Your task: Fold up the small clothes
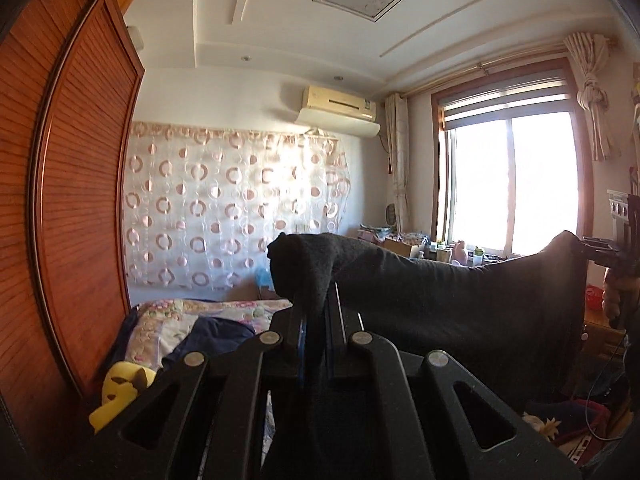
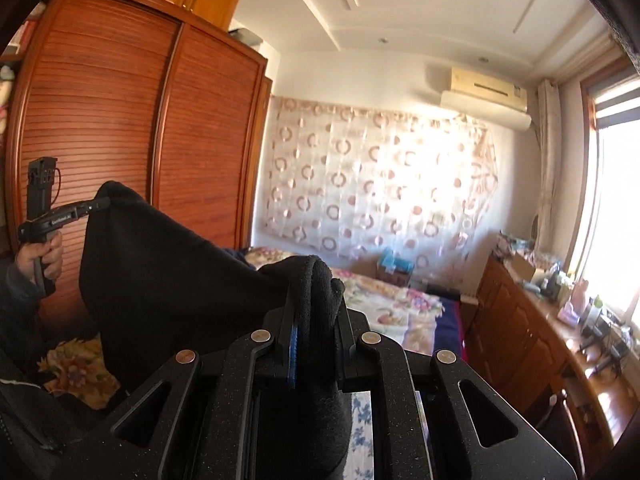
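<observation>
Before the wardrobe (image 2: 120, 120), black garment (image 1: 460, 300) hangs.

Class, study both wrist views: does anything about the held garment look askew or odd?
Nothing damaged. The black garment hangs airborne, sagging between the left gripper and right gripper, both shut on bunched corners.

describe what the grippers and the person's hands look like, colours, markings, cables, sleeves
Both grippers are matte black with a speckled finish, angular linkage arms with triangular cut-outs, round silver pivot pins and blue pads inside the fingers. The left gripper has small white lettering on its body, a pistol-style handle and a thin cable by an upright black box. The left hand is bare, with a dark sleeve. The right gripper looks alike.
</observation>
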`<state>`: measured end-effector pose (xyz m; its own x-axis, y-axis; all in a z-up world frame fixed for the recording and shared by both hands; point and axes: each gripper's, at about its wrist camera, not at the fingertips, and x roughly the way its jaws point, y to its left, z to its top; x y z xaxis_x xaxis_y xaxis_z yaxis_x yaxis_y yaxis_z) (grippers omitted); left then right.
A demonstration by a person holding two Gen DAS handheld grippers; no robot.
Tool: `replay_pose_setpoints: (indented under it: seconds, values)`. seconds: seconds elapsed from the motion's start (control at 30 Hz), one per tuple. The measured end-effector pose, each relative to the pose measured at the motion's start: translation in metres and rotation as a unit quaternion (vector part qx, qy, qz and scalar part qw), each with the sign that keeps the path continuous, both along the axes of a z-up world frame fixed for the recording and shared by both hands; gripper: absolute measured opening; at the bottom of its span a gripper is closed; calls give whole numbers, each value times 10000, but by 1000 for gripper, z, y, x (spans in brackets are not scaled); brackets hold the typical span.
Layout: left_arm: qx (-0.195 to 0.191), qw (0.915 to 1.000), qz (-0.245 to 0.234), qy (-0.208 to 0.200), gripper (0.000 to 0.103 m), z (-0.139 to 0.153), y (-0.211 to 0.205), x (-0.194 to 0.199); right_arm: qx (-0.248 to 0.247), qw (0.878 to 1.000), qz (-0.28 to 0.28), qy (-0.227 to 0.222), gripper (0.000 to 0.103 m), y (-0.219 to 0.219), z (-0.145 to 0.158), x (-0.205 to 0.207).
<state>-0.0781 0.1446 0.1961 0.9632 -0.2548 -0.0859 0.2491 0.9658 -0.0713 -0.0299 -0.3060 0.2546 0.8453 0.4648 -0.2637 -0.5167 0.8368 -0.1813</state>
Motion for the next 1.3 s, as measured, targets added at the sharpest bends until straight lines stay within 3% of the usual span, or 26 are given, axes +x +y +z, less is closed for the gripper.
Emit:
replay_pose_setpoints:
  seconds: [0.1,0.23,0.43,0.53,0.6,0.67,0.73,0.87,0.97,1.13,1.3]
  values:
    - [45,10000,49,0,3,2,1,10,-64,9999,-91,-88,10,1,6,9]
    - [212,9993,247,170,3,-1,-8,51,-160,9994,-291,-24,10,2,7,46]
    - [473,9930,601,902,5,-57,-20,175,-302,9946,-778,610,11,9,-37,175]
    - [749,9836,624,1521,10,-107,-27,248,-239,9840,-1192,1302,13,20,-87,263]
    - [954,9726,633,2026,13,-140,-27,287,-489,9755,-1471,1563,28,30,-120,301]
    - [1066,9623,602,2428,17,-162,-33,307,-605,9644,-1786,1857,55,35,-155,331]
    - [1007,9601,466,2566,23,-171,-37,308,-522,9587,-1898,2052,64,33,-186,344]
    - [1001,9566,210,2727,29,-184,-48,280,-446,9563,-1796,2265,65,26,-219,333]
    - [908,9537,-7,2868,36,-190,-56,262,-395,9563,-1682,2360,65,20,-227,314]
    - [919,9477,-259,3046,38,-208,-72,237,-187,9560,-1520,2504,65,9,-237,280]
    - [866,9402,-454,3263,38,-238,-88,211,-4,9489,-1395,2831,69,-6,-269,248]
